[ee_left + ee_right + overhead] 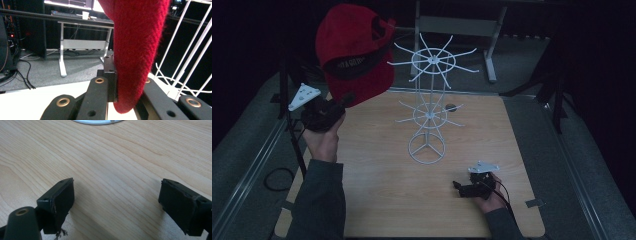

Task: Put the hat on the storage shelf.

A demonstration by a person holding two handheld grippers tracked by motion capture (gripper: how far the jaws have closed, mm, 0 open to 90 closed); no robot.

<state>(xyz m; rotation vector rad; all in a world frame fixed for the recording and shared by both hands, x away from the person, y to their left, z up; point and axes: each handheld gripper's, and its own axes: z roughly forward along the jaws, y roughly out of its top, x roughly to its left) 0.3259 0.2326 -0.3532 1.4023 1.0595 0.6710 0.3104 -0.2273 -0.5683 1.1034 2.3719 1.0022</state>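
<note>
Red cap (354, 50), a fuzzy woollen knit with a black inner band, hangs lifted above the wooden surface (377, 200), its brim clamped in the left claw (343, 101). It sits just left of the white wire rack (429, 100). The right claw (458, 187) rests low near the surface, jaws wide apart.

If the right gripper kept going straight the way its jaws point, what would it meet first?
Probably the round base of the white wire rack; the open right gripper looks low along the bare wooden table toward it.
</note>
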